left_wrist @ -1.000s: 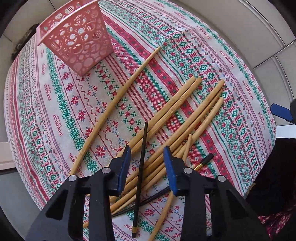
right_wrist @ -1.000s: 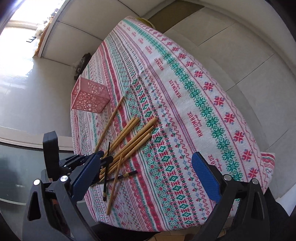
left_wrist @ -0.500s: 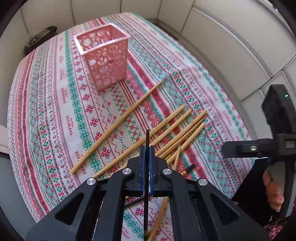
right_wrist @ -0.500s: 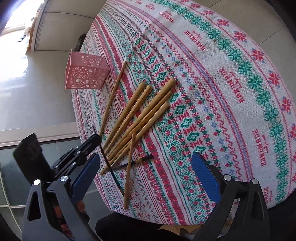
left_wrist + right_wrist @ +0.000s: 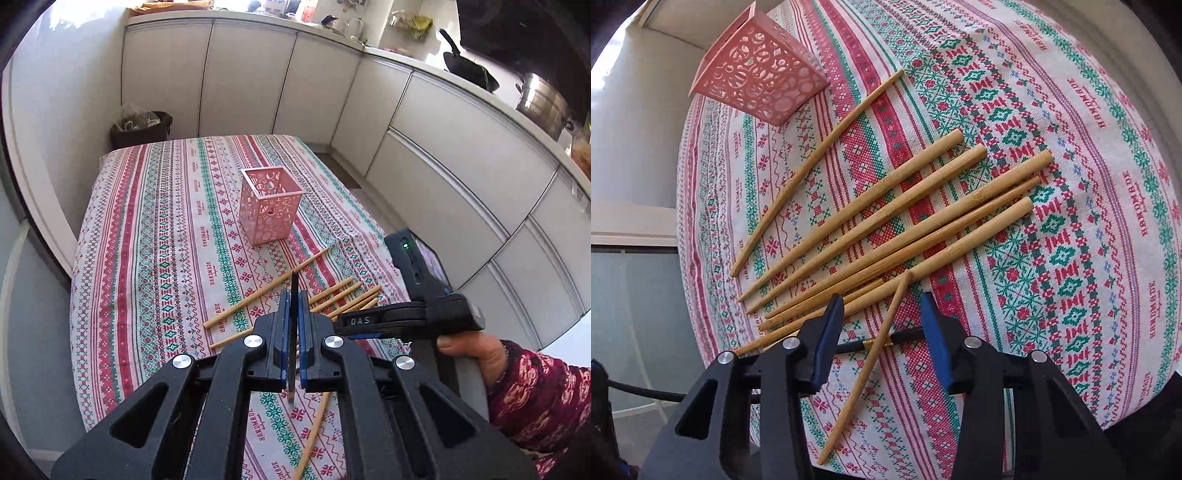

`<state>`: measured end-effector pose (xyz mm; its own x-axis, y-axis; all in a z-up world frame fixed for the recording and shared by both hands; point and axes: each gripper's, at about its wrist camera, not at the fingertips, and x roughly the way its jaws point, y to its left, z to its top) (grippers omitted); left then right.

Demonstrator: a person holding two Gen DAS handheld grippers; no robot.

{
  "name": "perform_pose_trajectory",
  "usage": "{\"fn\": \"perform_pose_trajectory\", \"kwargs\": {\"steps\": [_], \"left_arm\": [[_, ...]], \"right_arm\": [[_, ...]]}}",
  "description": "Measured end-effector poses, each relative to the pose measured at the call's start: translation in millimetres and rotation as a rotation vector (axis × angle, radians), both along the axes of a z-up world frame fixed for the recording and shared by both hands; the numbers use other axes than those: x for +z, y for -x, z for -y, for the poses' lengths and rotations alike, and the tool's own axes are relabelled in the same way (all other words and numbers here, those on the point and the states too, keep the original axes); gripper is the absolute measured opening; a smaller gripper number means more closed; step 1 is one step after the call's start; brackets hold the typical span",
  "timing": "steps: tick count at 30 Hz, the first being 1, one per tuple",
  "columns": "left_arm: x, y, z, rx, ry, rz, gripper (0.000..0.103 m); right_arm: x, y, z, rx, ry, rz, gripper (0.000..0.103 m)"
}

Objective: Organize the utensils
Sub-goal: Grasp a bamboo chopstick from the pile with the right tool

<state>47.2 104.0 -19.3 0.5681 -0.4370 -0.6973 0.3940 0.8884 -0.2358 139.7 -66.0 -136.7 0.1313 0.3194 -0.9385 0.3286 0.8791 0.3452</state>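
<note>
My left gripper point(image 5: 293, 299) is shut on a black chopstick point(image 5: 294, 288) and holds it above the table, its tip pointing toward the pink perforated holder point(image 5: 269, 210). Several bamboo chopsticks point(image 5: 266, 291) lie on the patterned cloth below. In the right wrist view my right gripper point(image 5: 882, 306) is open, low over the near end of the bamboo chopsticks point(image 5: 897, 206). A second black chopstick point(image 5: 879, 341) with a gold band lies crosswise between its fingers, under a thin bamboo stick point(image 5: 871, 354). The pink holder point(image 5: 757, 85) stands at the far left.
The table has a red, green and white patterned cloth point(image 5: 166, 240). White cabinets point(image 5: 443, 147) run along the back and right. A dark bin point(image 5: 142, 127) stands on the floor beyond the table. The table's near edge point(image 5: 1071, 435) is close to my right gripper.
My left gripper closed on the black chopstick and lifted it off the table, tilting up toward the holder. My right gripper narrowed and dropped close to the other black chopstick.
</note>
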Motion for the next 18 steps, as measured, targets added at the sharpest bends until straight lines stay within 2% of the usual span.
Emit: {"fn": "perform_pose_trajectory", "kwargs": {"steps": [1,2,3,5,6,7,11,18], "left_arm": [[-1.2,3.2,-0.9,0.007,0.01,0.007,0.003],[-1.2,5.4,-2.6,0.013,0.017,0.012,0.003],[-0.7,7.8,-4.2,0.021,0.024,0.018,0.003],[2.5,11.0,-9.8,0.042,0.045,0.029,0.003],[4.5,12.5,-13.0,0.055,0.058,0.035,0.003],[6.6,14.5,-16.1,0.067,0.073,0.042,0.003],[15.2,25.8,-18.6,0.103,0.102,0.074,0.003],[36.7,43.2,-5.8,0.146,0.114,0.131,0.003]], "right_arm": [[-1.2,-5.4,-8.4,0.011,0.025,-0.004,0.041],[-3.4,-10.5,-17.9,0.024,0.054,-0.005,0.035],[-6.0,-15.5,-25.5,0.035,0.072,0.003,0.02],[-12.8,-18.6,-30.4,0.025,0.069,0.021,0.018],[-13.5,-18.6,-31.8,0.016,0.058,0.03,0.01],[-11.9,-17.2,-31.2,0.011,0.048,0.036,0.008],[5.3,-3.6,-20.8,-0.001,0.02,0.109,0.005],[74.6,34.3,1.0,0.017,-0.024,0.305,0.005]]}}
